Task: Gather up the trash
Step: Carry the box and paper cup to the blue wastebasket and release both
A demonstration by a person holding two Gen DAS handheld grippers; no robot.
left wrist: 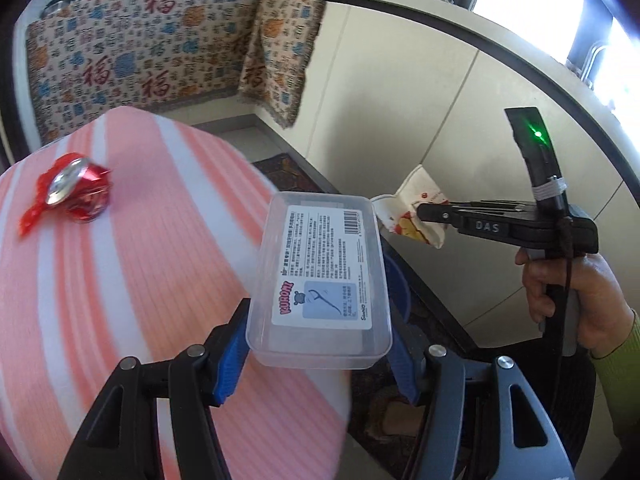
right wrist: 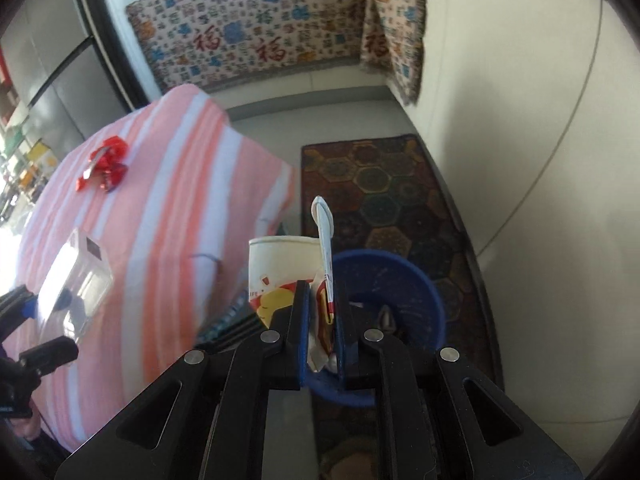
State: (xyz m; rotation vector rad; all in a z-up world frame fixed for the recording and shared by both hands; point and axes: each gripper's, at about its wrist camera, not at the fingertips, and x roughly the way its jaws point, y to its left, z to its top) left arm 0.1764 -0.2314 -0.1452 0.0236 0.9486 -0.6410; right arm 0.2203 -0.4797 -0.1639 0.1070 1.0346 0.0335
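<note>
My left gripper [left wrist: 318, 320] is shut on a clear plastic box [left wrist: 320, 264] with a printed label, held tilted over the table's near corner. My right gripper [right wrist: 322, 284] is shut on a flattened paper cup [right wrist: 276, 268] with a white stick [right wrist: 324, 232] beside it, just above a blue bin [right wrist: 400, 280] on the floor. In the left wrist view the right gripper [left wrist: 424, 212] pinches the paper cup [left wrist: 412, 200] beyond the box. A crushed red can [left wrist: 74, 192] lies on the pink striped tablecloth [left wrist: 120, 280]. The right wrist view also shows the can [right wrist: 106, 164], the box [right wrist: 76, 284] and the left gripper [right wrist: 40, 328].
A dark hexagon-patterned rug [right wrist: 384, 184] lies under the bin. White cabinets [left wrist: 400, 100] curve along the right. A patterned cloth [left wrist: 140, 52] hangs over the far counter with pots on top. A hand in a green sleeve [left wrist: 580, 304] grips the right tool.
</note>
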